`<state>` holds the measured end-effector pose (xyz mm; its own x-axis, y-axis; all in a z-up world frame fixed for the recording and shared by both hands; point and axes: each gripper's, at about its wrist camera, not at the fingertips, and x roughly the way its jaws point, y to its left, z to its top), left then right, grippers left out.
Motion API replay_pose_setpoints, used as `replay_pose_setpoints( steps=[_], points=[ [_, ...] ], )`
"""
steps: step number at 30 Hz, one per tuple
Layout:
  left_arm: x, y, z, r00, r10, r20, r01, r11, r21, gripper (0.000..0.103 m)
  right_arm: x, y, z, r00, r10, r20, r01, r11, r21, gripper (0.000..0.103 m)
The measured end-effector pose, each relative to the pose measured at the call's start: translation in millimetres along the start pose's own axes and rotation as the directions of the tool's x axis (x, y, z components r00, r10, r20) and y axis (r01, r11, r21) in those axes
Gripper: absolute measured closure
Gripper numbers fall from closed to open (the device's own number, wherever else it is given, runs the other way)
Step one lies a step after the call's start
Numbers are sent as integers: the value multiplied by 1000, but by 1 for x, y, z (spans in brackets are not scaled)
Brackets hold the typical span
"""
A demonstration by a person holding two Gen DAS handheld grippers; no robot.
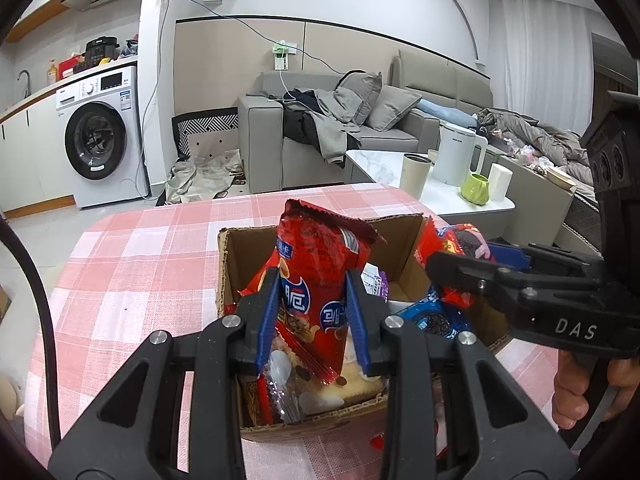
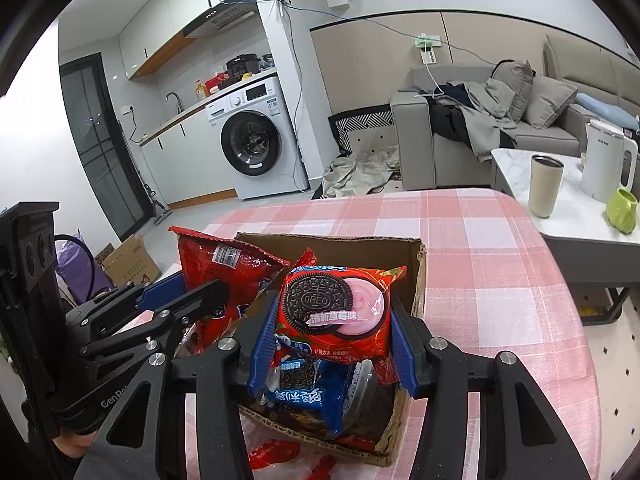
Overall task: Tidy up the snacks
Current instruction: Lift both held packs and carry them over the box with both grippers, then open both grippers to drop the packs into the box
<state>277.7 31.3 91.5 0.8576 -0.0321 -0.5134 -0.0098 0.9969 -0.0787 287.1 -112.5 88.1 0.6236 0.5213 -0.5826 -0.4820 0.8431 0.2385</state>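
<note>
An open cardboard box point(image 1: 232, 264) point(image 2: 328, 240) stands on the pink checked tablecloth, with several snack packs inside. Over it, my left gripper point(image 1: 314, 280) is shut on a tall red snack bag point(image 1: 320, 256), which also shows at the left in the right wrist view as the red snack bag point(image 2: 224, 264). My right gripper point(image 2: 334, 308) is shut on a red strawberry Oreo pack point(image 2: 336, 308), held above the box's right side; the same Oreo pack point(image 1: 452, 248) appears at the right in the left wrist view. A blue Oreo pack point(image 2: 304, 392) point(image 1: 436, 320) lies in the box below it.
The round table point(image 2: 500, 280) has free cloth to the right and behind the box. A low white side table point(image 2: 580, 220) carries a beige tumbler point(image 2: 545, 186), a white kettle point(image 2: 608, 164) and a green cup point(image 2: 622, 210). Sofa and washing machine stand behind.
</note>
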Motion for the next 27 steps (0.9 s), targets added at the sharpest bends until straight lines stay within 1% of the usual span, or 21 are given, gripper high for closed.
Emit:
replay_pose_setpoints(
  steps=[10, 13, 17, 19, 21, 22, 23, 24, 25, 26, 27],
  points=[
    [26, -4, 0, 1000, 2, -18, -2, 1000, 8, 74, 20, -10, 4, 1000, -3, -19, 4, 1000, 28, 52],
    [28, -5, -4, 1000, 1, -23, 0, 1000, 2, 74, 24, -12, 4, 1000, -2, -25, 3, 999, 34, 52],
    [34, 0, -5, 999, 4, -40, -4, 1000, 3, 74, 28, -14, 6, 1000, -2, -22, 3, 999, 45, 52],
    [34, -1, -4, 999, -3, -36, 3, 1000, 14, 74, 27, -13, 6, 1000, 6, -18, -5, 999, 33, 50],
    [30, -2, -3, 1000, -12, -28, 13, 1000, 14, 74, 22, -12, 6, 1000, 9, 3, -9, 1000, 15, 49],
    [27, -3, -3, 999, -22, -26, 22, 1000, 15, 72, 19, -11, 6, 1000, 8, 8, -8, 1000, 11, 47],
    [24, -4, -3, 999, -25, -29, 26, 1000, 18, 63, 15, -11, 5, 1000, 3, 16, -3, 1000, 8, 45],
    [22, -6, -4, 999, -23, -31, 24, 1000, 20, 57, 11, -11, 5, 1000, 1, 22, -1, 1000, 5, 37],
    [17, -5, -5, 999, -18, -29, 19, 1000, 20, 42, 7, -11, 4, 999, -1, 32, 1, 1000, 1, 32],
    [12, -5, -5, 1000, -11, -21, 12, 1000, 18, 28, 1, -11, 3, 999, -5, 46, 5, 1000, -3, 30],
    [7, -4, -6, 1000, -7, -9, 7, 1000, 12, 23, -3, -11, 1, 999, -6, 51, 7, 1000, -2, 24]
  ],
)
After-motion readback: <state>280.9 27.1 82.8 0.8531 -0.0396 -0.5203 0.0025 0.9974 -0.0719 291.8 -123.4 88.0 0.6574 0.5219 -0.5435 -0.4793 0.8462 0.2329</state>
